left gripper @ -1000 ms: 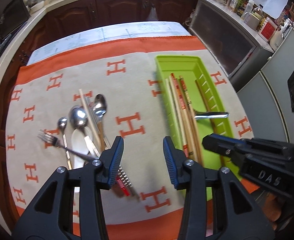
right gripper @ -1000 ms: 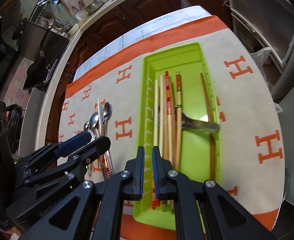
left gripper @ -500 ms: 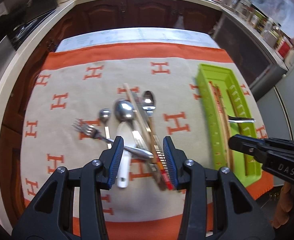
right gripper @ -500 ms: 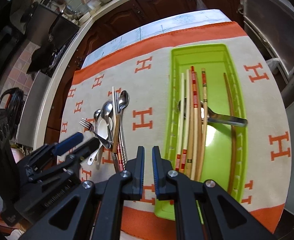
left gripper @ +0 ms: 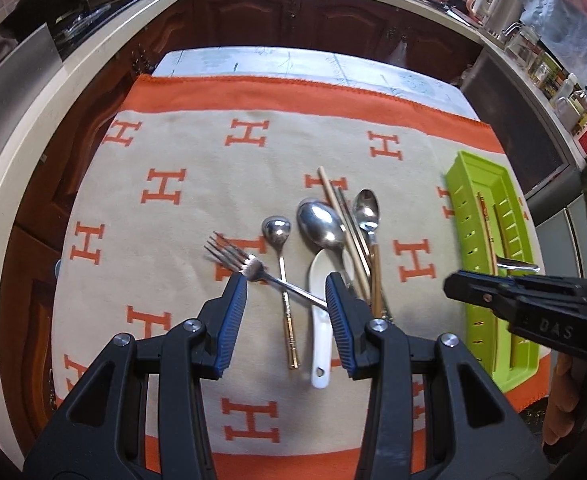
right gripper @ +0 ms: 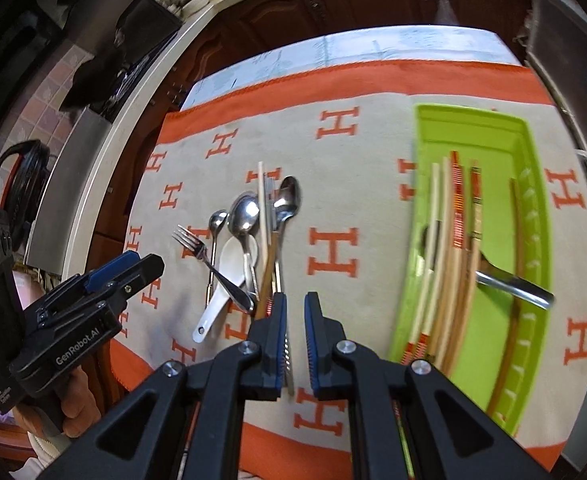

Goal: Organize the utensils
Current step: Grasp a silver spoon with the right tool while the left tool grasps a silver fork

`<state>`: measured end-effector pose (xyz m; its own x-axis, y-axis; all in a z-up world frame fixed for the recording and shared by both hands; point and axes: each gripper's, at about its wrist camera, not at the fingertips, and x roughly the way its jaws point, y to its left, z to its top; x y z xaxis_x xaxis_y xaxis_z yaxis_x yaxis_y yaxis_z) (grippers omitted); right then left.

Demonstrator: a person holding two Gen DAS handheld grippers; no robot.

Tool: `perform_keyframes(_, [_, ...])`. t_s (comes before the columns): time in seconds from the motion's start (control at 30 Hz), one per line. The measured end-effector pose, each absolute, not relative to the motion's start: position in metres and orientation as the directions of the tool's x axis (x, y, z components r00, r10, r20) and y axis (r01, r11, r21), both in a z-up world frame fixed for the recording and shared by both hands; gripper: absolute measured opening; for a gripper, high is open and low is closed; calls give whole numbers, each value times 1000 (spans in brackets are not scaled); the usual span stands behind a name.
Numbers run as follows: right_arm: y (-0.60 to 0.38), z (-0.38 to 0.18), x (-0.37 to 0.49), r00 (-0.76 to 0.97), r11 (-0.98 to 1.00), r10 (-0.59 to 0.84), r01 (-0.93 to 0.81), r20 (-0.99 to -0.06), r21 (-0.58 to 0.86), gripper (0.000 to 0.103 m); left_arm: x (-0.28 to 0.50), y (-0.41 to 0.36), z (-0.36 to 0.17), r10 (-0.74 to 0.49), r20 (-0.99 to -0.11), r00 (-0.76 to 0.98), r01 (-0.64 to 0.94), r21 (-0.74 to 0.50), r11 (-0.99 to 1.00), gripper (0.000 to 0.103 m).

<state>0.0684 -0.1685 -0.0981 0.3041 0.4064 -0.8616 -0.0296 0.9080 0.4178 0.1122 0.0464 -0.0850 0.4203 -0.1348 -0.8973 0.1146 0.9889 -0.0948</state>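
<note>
Left gripper [left gripper: 287, 290] now over fork [left gripper: 249, 266]

An orange-bordered beige cloth [left gripper: 221, 184] with H letters lies before dark wooden cabinets [left gripper: 293, 16].

Both the left gripper [left gripper: 287, 300] and right gripper [right gripper: 295, 320] are black plastic with ribbed blue pads [left gripper: 231, 320] and silver screws [left gripper: 194, 324].

bare cloth [right gripper: 333, 208] was left open between the utensil pile [right gripper: 249, 240] and the green tray [right gripper: 533, 152]; the pile's crossed handles were tangled, the fork [left gripper: 249, 266] overlying.
</note>
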Motion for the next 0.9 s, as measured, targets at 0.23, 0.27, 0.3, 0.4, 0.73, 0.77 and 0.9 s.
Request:
perform_keyframes(0.23, [-140,-125,101,220,896,440,-42,-871,442,9,118,55,-116,-143,-925,352,107,-112,988,37])
perform_keyframes(0.27, [-138,-129,106,214,894,444,-39,-870,446,10,119,57,-120,-150,-928,342,106,-121,987,37])
perform_keyframes(0.3, [-136,-135,111,206,893,445,-31,-872,448,15,120,59,-125,-162,-931,328,104,-135,985,37])
perform_keyframes(0.4, [-133,-151,125,192,896,435,4,-880,444,21,123,66,-137,-200,-933,298,92,-181,979,37])
perform_keyframes(0.73, [-122,-174,140,167,896,437,8,-884,444,17,143,82,-164,-384,-896,224,-12,-396,918,37])
perform_keyframes(0.77, [-122,-173,140,172,896,437,3,-883,445,11,143,84,-166,-402,-889,220,-24,-417,909,37])
perform_keyframes(0.9, [-123,-171,137,190,899,431,-9,-882,438,7,148,88,-171,-476,-854,209,-84,-501,861,37])
